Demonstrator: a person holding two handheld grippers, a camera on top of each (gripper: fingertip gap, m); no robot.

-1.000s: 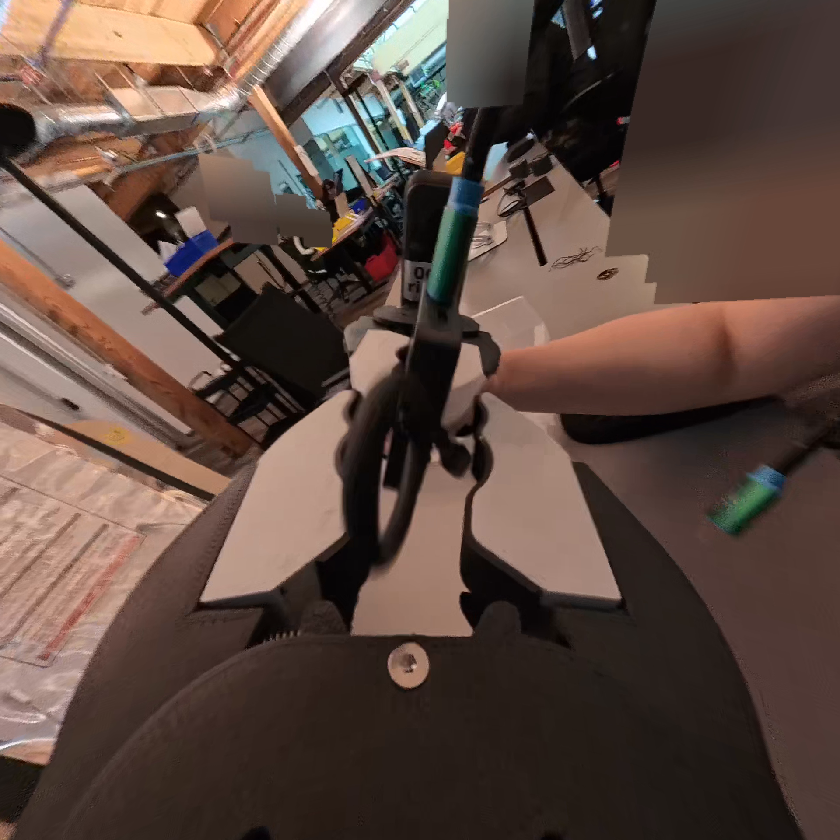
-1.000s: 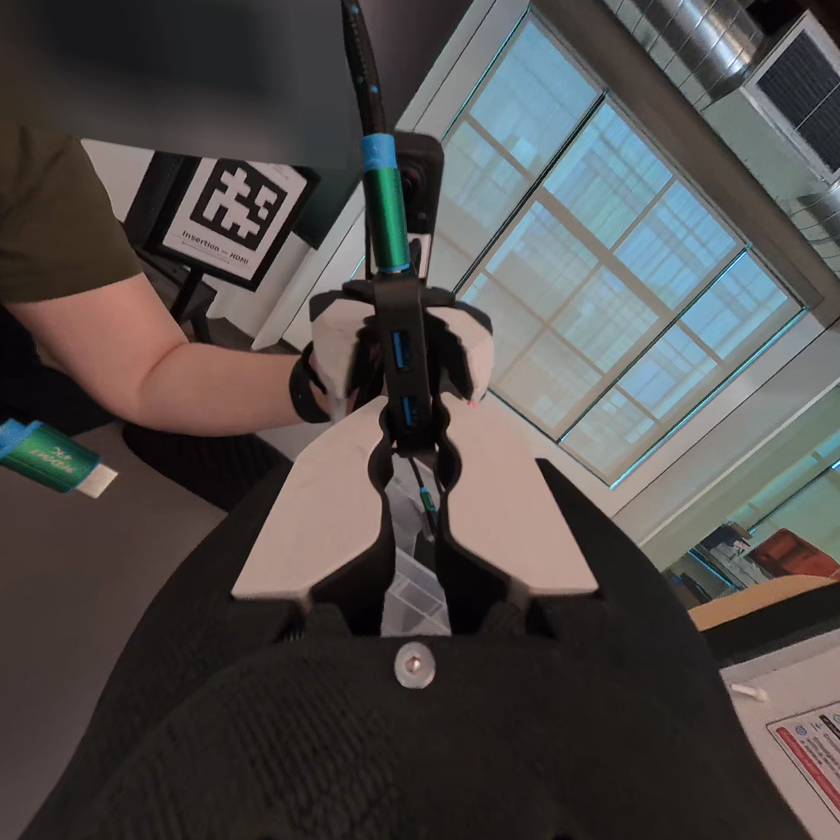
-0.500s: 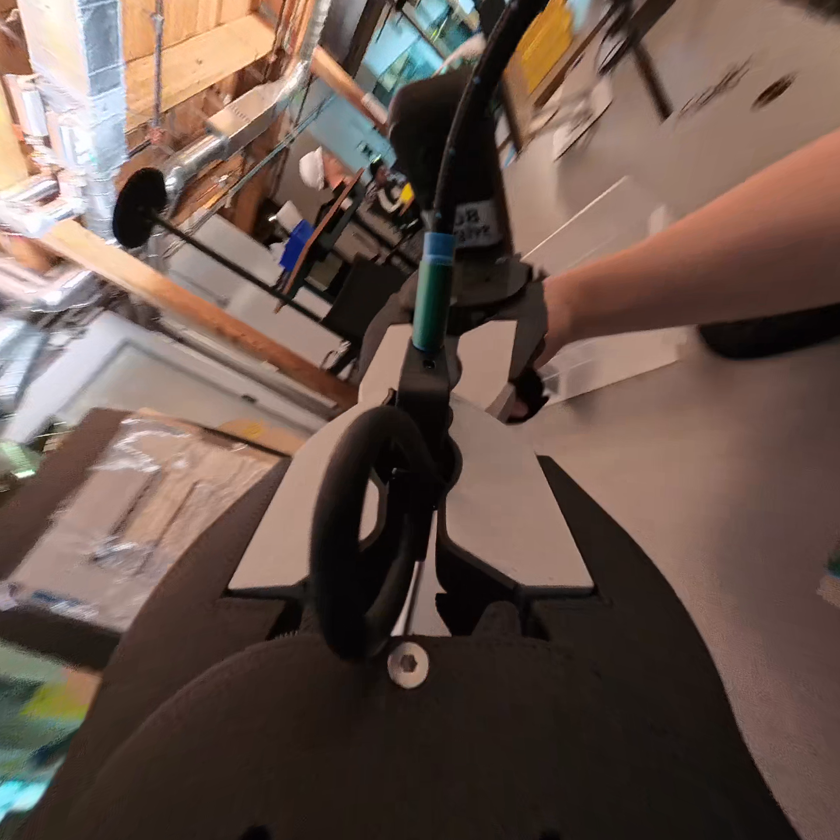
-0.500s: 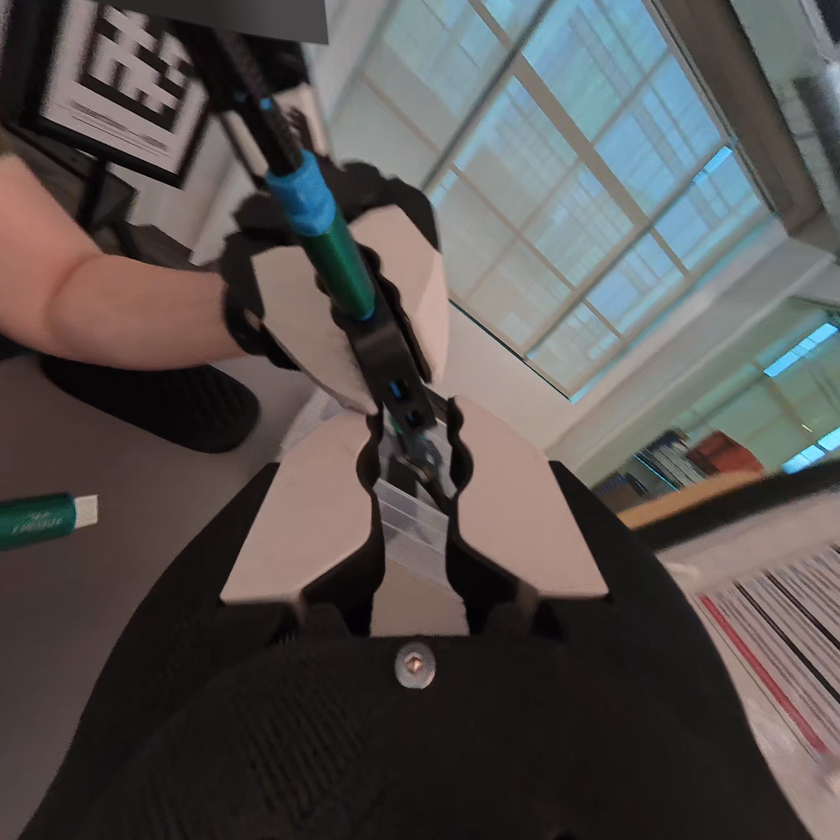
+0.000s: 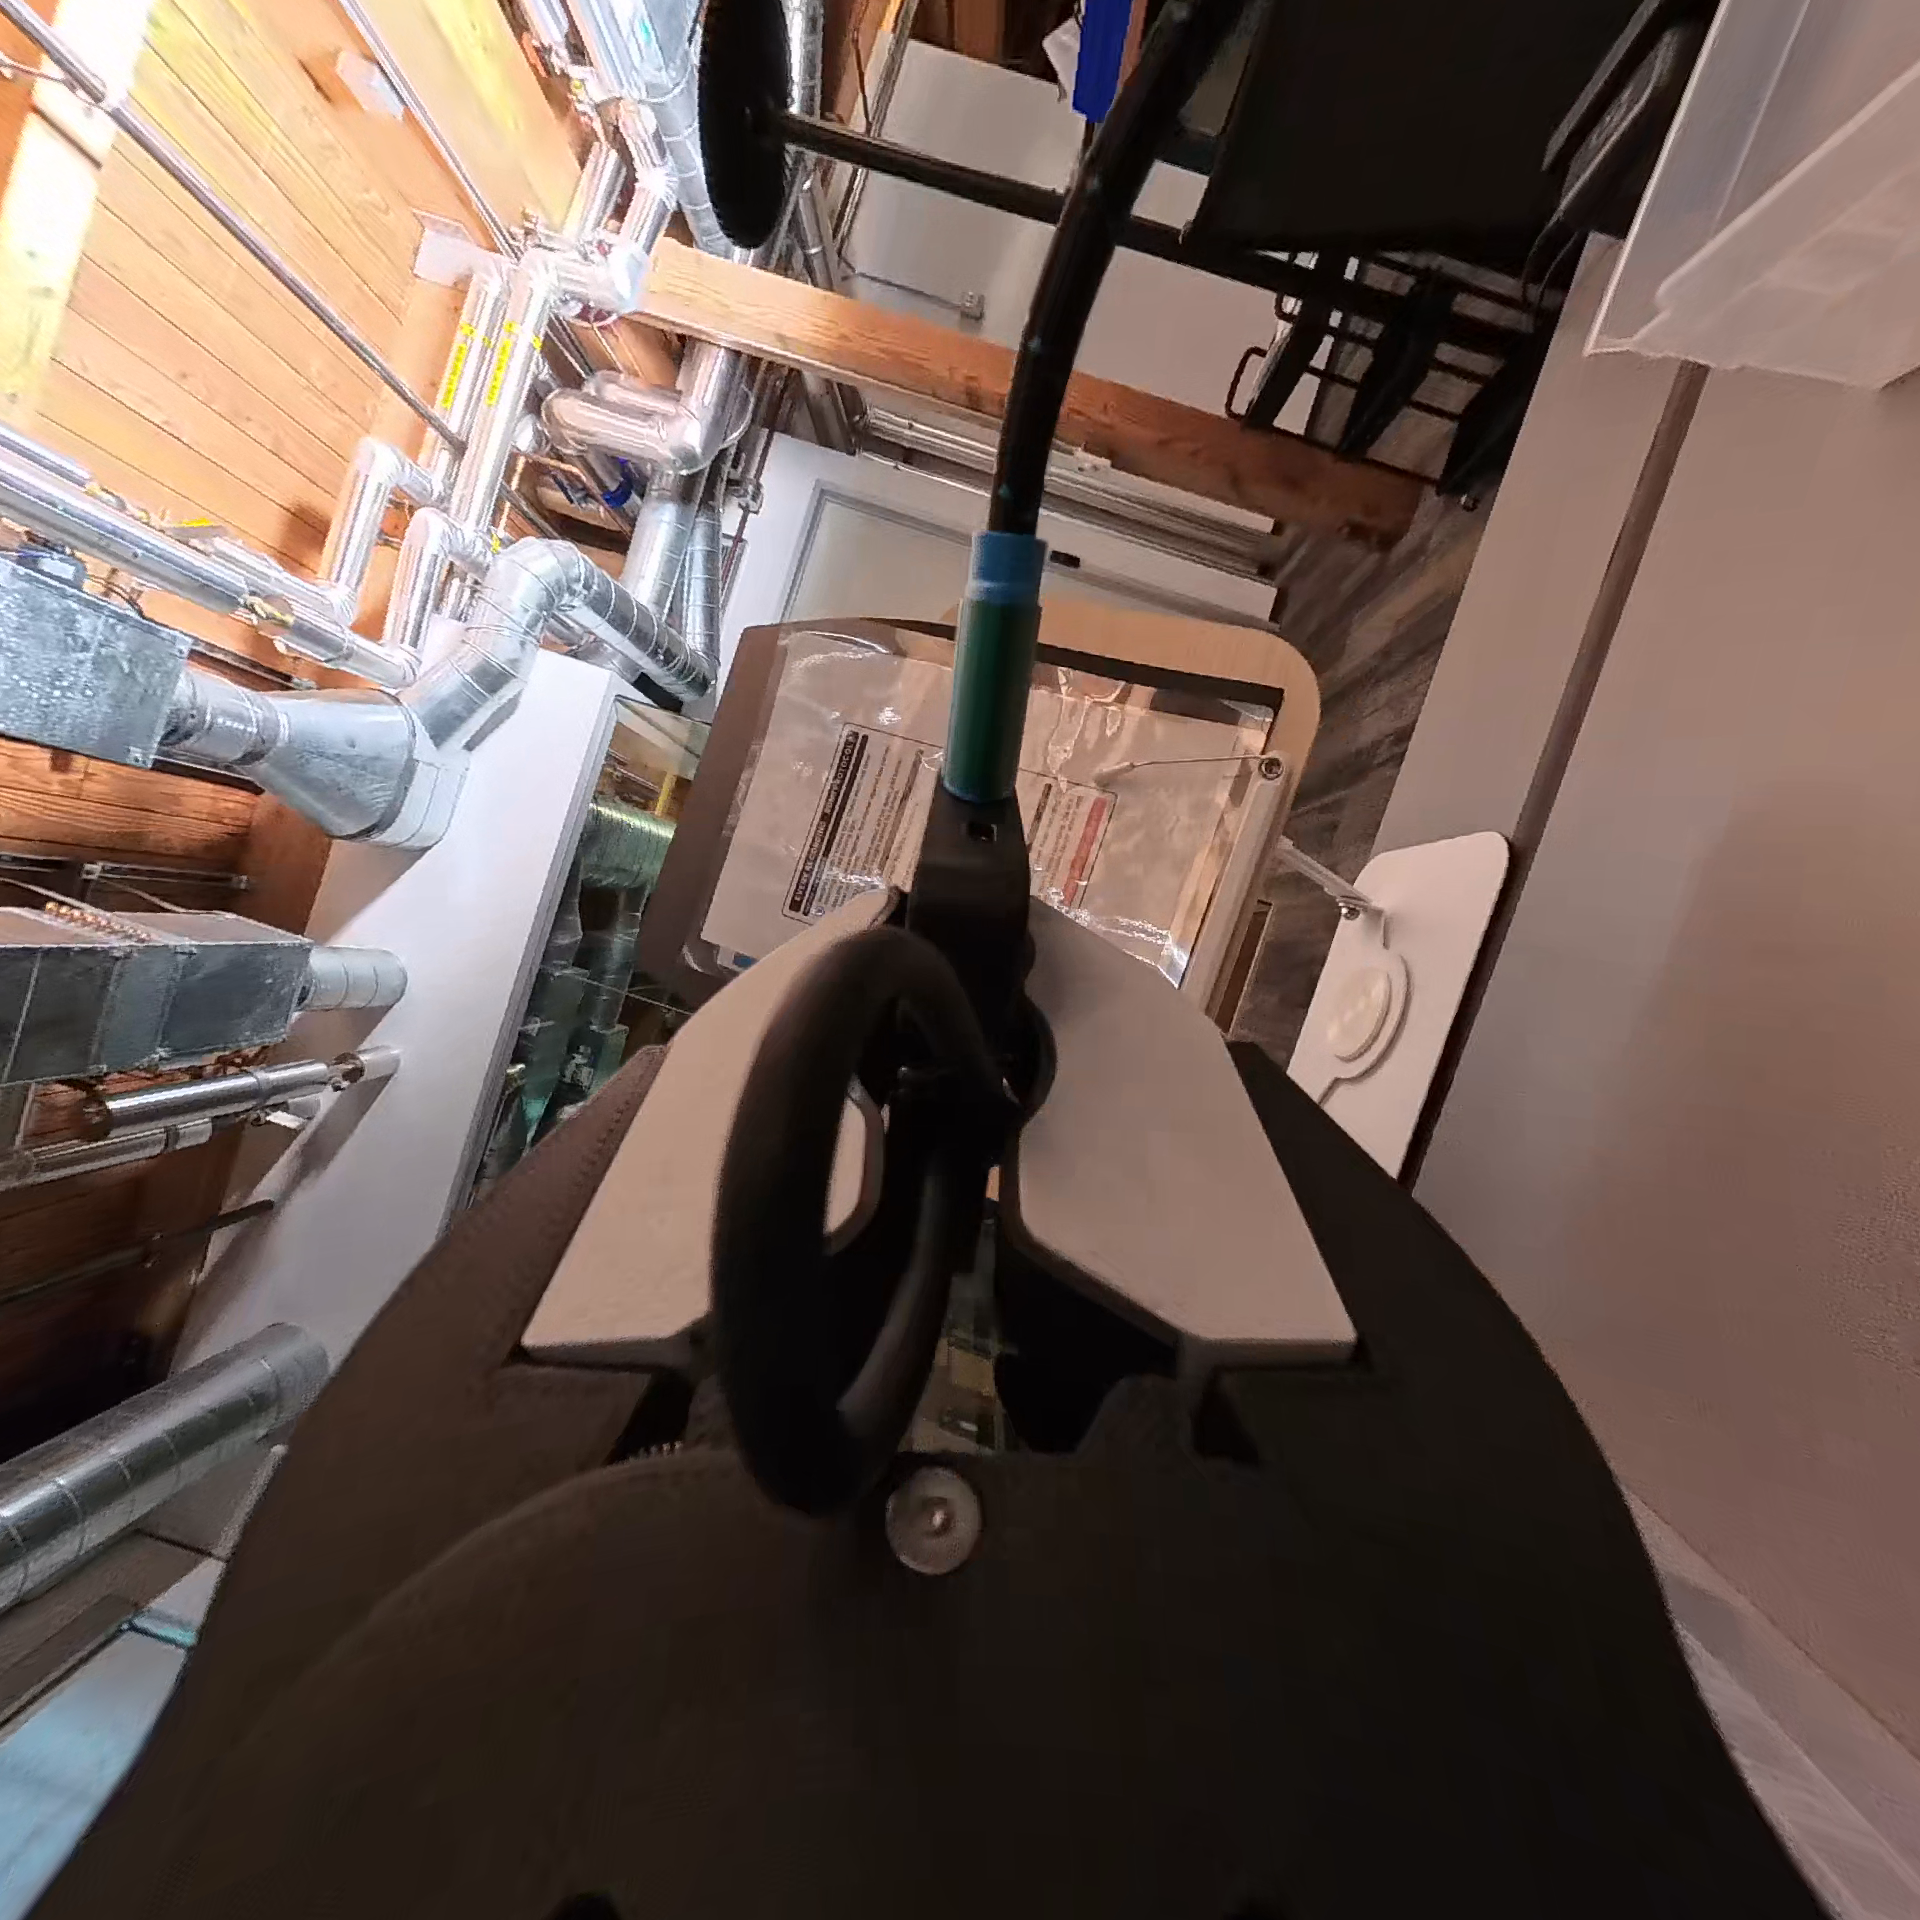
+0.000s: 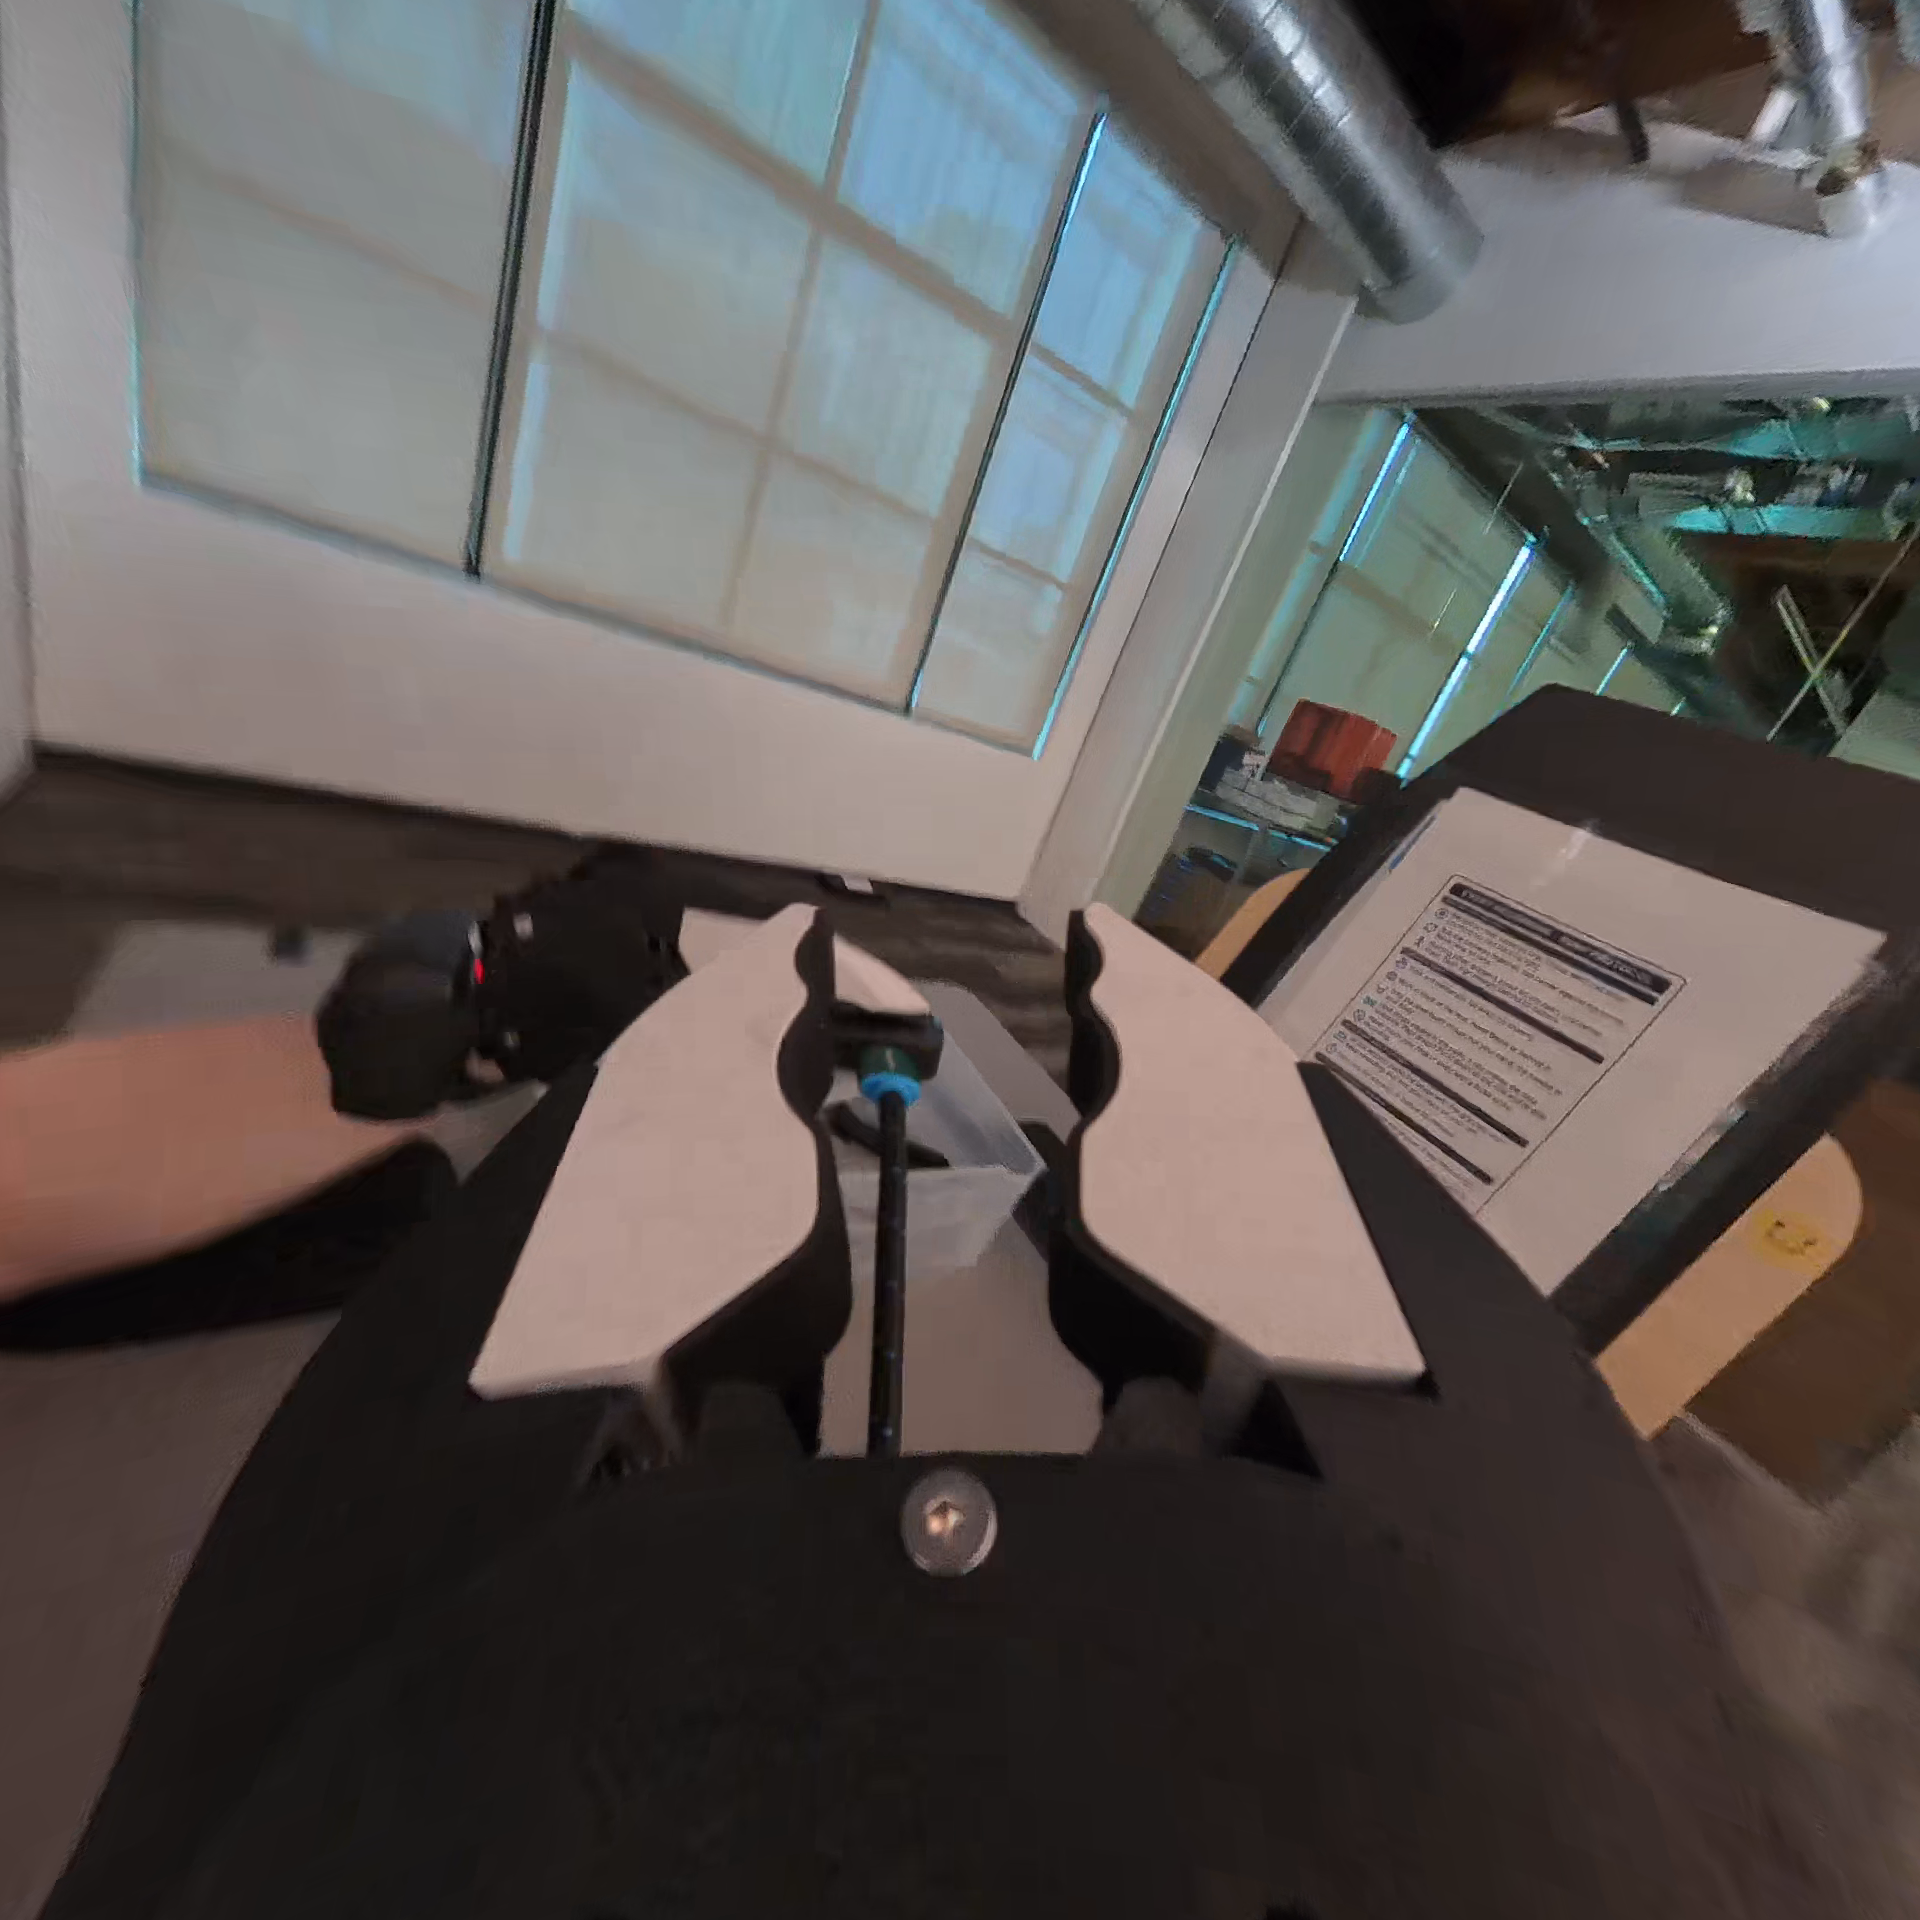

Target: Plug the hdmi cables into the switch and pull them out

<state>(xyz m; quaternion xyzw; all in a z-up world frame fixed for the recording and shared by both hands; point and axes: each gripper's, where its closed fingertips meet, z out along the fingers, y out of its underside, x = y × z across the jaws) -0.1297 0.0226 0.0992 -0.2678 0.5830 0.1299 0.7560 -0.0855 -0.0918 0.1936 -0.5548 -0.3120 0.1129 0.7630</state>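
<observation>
Between the left hand-held gripper [image 5: 971, 997] fingers sits the clamped switch [image 5: 971, 883]; the right hand-held gripper [image 6: 945, 997] gapes empty.

Grippers: two, left [image 5: 961, 935] and right [image 6: 945, 961]
Switch: one [image 5: 971, 883]
Green plugs: one is seen [image 5: 992, 691]
Cables: one [image 5: 1049, 322]
Printed sheets: one [image 6: 1496, 1039]
Arms: one [image 6: 156, 1132]

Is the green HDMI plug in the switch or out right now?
In. The green HDMI plug is seated end-on in the black switch, no metal tip showing. Left tongs clamp the switch; right tongs are open.
</observation>
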